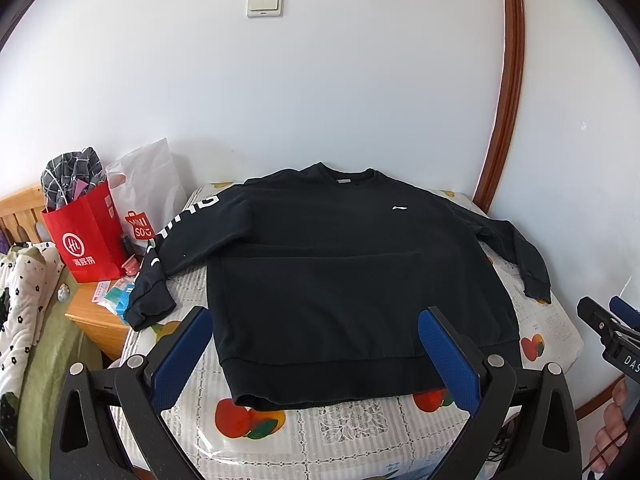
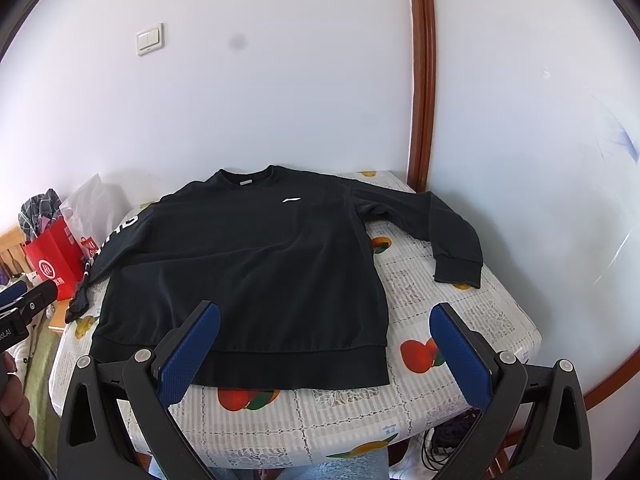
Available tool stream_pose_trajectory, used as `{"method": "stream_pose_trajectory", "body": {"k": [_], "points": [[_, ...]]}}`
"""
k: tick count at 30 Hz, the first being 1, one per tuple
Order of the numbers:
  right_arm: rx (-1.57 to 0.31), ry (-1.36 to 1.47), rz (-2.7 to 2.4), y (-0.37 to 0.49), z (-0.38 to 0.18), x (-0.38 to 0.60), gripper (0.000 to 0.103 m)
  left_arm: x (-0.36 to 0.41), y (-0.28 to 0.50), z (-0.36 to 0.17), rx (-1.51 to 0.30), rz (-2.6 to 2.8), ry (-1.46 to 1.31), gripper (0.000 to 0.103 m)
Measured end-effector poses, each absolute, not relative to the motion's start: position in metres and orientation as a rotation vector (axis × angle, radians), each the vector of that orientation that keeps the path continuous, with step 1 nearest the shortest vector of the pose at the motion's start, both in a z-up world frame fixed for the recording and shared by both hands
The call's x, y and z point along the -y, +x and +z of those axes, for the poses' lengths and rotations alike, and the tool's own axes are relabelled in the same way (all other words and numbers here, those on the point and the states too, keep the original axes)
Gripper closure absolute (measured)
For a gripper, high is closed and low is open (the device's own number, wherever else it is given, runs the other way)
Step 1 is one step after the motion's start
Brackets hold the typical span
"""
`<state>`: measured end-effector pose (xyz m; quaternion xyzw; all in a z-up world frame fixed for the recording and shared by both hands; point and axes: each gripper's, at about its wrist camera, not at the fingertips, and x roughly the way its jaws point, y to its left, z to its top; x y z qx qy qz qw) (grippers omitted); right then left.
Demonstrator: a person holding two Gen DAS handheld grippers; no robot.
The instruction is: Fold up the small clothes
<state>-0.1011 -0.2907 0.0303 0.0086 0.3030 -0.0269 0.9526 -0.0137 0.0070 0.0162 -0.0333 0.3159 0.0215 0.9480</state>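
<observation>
Looking along my left gripper (image 1: 316,354), I hold its blue jaws wide apart and empty above the hem of a black sweatshirt (image 1: 332,264), which lies flat, front up, on a fruit-print tablecloth (image 1: 360,424). At nine o'clock stands a red bag (image 1: 86,240) printed "Hi", beside a white bag (image 1: 148,184) reading "MINISO". White lettering runs down the left sleeve (image 1: 160,252), too folded to read.

Through my right gripper (image 2: 324,350), jaws likewise apart and empty, the right sleeve (image 2: 432,224) reaches toward two o'clock. A white logo (image 2: 291,200) marks the chest.

Risk, I judge: pinching one layer only would drag the body crooked, and the left cuff overhanging the edge could slide off.
</observation>
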Motion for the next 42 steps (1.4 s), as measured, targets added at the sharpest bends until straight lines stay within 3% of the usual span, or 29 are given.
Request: {"method": "stream_pose_trajectory", "body": {"k": [29, 42], "points": [[-0.608, 0.027, -0.068, -0.093, 0.029, 0.290, 0.000, -0.015, -0.003, 0.023, -0.636, 0.029, -0.073, 0.000], [-0.596, -0.032, -0.105, -0.051, 0.004, 0.290, 0.000, -0.038, 0.035, -0.010, -0.640, 0.052, -0.074, 0.000]]}}
